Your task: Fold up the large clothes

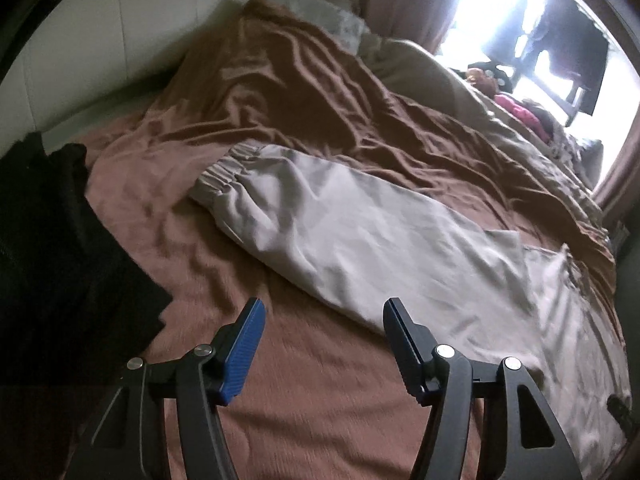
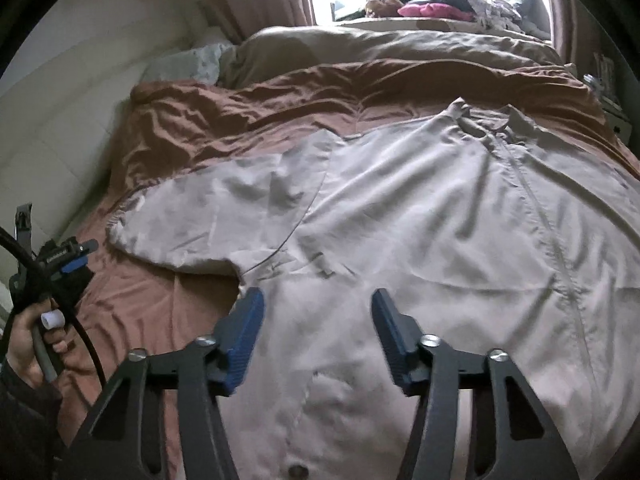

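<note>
Right wrist: pale beige jacket (image 2: 420, 208) spread flat.

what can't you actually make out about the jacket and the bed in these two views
- Jacket: its right sleeve runs off the right edge of the right wrist view; the hem is hidden behind the right gripper.
- Black cloth, left wrist view: too dark to tell what it is, and cut by the left edge.
- Pile at the window: small and backlit, items unclear.
- Bedspread: blurred near the left gripper.
</note>
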The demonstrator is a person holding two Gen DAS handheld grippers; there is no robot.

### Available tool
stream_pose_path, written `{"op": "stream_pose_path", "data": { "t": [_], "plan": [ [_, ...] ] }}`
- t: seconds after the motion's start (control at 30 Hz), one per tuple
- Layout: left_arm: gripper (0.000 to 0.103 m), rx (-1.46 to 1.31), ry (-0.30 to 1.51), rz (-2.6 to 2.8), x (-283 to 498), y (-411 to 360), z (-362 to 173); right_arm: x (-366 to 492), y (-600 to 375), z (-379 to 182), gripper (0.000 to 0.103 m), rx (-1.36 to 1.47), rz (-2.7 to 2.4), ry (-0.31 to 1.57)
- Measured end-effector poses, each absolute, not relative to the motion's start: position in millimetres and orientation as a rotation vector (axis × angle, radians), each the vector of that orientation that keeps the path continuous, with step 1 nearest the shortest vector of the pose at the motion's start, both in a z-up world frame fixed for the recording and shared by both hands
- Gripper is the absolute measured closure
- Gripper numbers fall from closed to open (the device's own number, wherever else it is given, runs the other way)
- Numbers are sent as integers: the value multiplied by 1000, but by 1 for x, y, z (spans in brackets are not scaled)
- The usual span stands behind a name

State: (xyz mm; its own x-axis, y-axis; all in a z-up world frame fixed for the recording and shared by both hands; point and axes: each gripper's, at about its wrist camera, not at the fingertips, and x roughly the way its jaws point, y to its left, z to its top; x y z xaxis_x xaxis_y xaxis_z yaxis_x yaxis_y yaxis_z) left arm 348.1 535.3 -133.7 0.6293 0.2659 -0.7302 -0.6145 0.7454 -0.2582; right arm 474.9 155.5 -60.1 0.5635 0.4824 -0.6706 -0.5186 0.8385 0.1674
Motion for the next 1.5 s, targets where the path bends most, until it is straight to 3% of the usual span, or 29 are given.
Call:
{"op": "stream_pose_path", "data": {
  "t": [0.23,0.3,0.33,0.37,0.43,0.5,0.8,1.17,1.23,1.3,1.37,1.5],
  "plan": [
    [45,-544,827,617,381,576,-171,503,190,-74,61,-39,574,832],
    [60,-568,856,638,387,587,-182,509,198,-78,65,-31,589,847],
    [84,-593,859,641,389,590,-186,512,202,-80,68,-28,601,852],
    [92,-613,854,640,388,594,-187,515,205,-83,72,-28,605,859],
    [100,-624,819,640,386,597,-179,522,212,-91,76,-7,628,891],
    [100,-605,786,633,384,592,-164,531,221,-98,81,26,657,924],
    [101,-523,609,505,384,556,-54,563,247,-146,81,91,712,1071],
    [101,-363,492,342,404,461,63,547,180,-89,80,164,705,967],
    [101,-344,481,316,412,443,76,541,156,-78,70,185,702,935],
    [101,-327,472,291,417,425,85,534,135,-70,42,207,691,899],
    [101,-314,468,265,424,407,91,528,110,-65,30,230,656,848],
    [101,-281,463,208,443,363,103,521,62,-64,29,281,643,825]
  ]
}}
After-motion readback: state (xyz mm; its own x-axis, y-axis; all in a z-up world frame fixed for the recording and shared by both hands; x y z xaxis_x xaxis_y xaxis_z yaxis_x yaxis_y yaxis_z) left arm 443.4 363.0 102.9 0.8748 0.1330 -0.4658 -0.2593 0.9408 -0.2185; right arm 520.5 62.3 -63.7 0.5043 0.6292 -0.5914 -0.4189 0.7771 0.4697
